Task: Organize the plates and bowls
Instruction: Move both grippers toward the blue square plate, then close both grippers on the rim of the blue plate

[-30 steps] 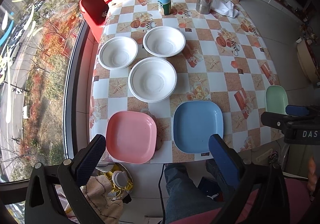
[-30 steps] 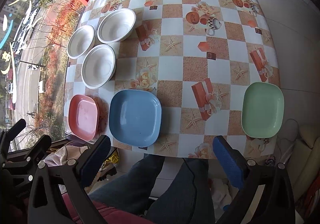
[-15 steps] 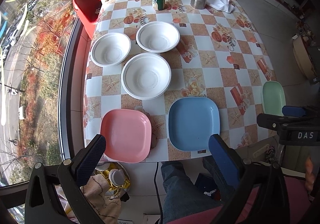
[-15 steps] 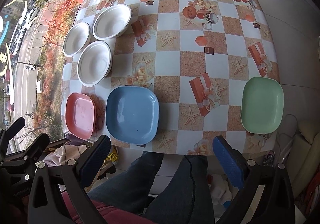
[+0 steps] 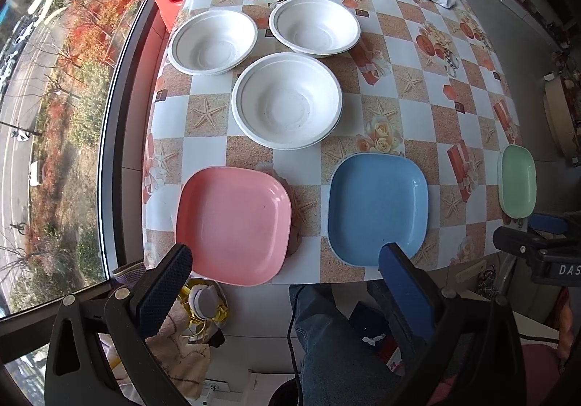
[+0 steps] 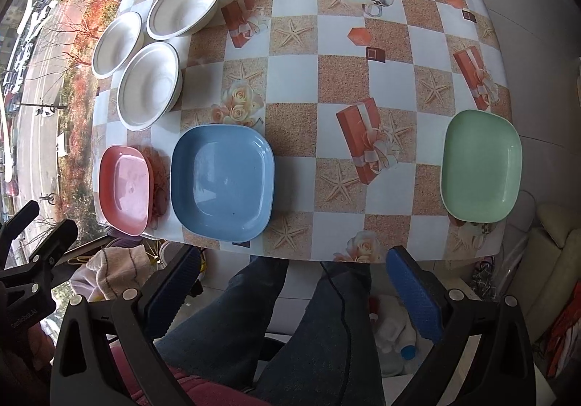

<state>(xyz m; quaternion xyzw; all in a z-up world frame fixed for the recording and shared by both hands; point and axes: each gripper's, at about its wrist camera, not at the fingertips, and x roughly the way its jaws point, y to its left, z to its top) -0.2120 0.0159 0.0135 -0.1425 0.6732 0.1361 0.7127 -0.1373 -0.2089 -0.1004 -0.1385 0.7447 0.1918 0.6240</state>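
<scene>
Both my tongs hang spread wide and empty, short of the near edge of the table [image 6: 381, 54], above my lap. My left gripper [image 5: 287, 271] sits in front of the pink plate [image 5: 232, 224] and the blue plate [image 5: 377, 208]; my right gripper [image 6: 294, 279] faces the stretch between the blue plate and the green plate [image 6: 481, 166].

The three square plates lie flat in a row along the near edge: pink by the window, blue just beside it, green well apart towards the other corner. Behind pink and blue, three white bowls cluster close together: the nearest bowl [image 5: 287, 99], the window-side bowl [image 5: 212, 41] and the far bowl [image 5: 314, 25].

I judge the plates to be stiff, glossy plastic, light and smooth enough to slide in a loose pinch. Each has a raised rim, so I'd take the near rim, one finger over and one under; pink and green seem to overhang the edge a little, which would help. The bowls look like thin pulp or foam disposables, though I can't be sure from here; if so, they are very light and easily dented, so I'd nip the flared lip gently and nest them.
</scene>
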